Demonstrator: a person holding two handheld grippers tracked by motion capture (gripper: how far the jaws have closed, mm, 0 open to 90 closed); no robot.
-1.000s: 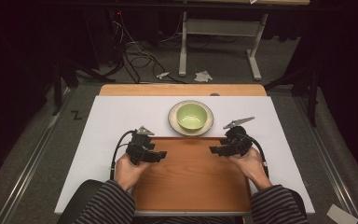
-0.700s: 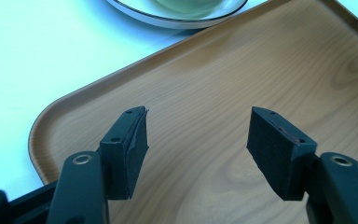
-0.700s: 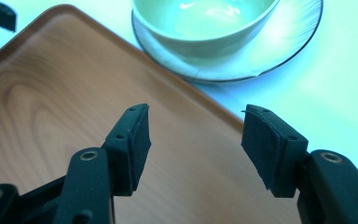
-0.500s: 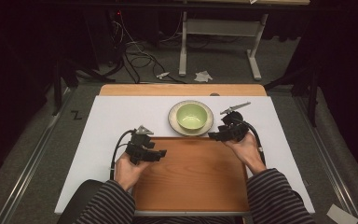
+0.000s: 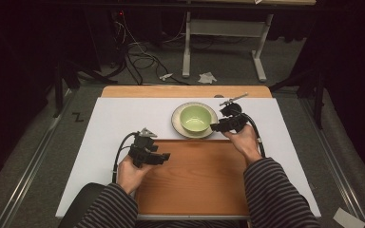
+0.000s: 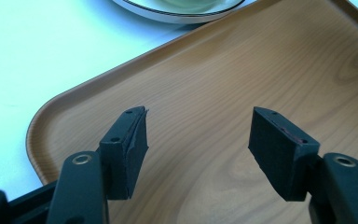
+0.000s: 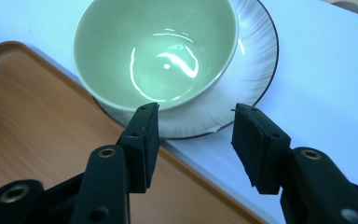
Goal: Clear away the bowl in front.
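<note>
Since the earlier frames the right tongs (image 5: 217, 126) have moved forward and inward, from the tray's far right corner to the near right rim of the plate (image 5: 177, 124); the left tongs (image 5: 158, 157) have stayed put. This looks like the approach to a grasp on the green bowl (image 5: 194, 118) or its plate.

High view: the bowl sits on the plate just left of the right tongs, beyond the far edge of the wooden tray (image 5: 195, 180). The left tongs rest over the tray's left edge, well apart from the bowl. White desk (image 5: 109, 123) lies bare to both sides.

Left gripper view: the left tongs (image 6: 198, 144) are released, holding nothing, above bare tray wood; the tray's rounded corner curves to their left.

Right gripper view: the right tongs (image 7: 195, 140) are released, spread just short of the plate's rim (image 7: 256, 70). The bowl (image 7: 156, 51) sits straight ahead, empty. The tray edge runs beneath them.
</note>
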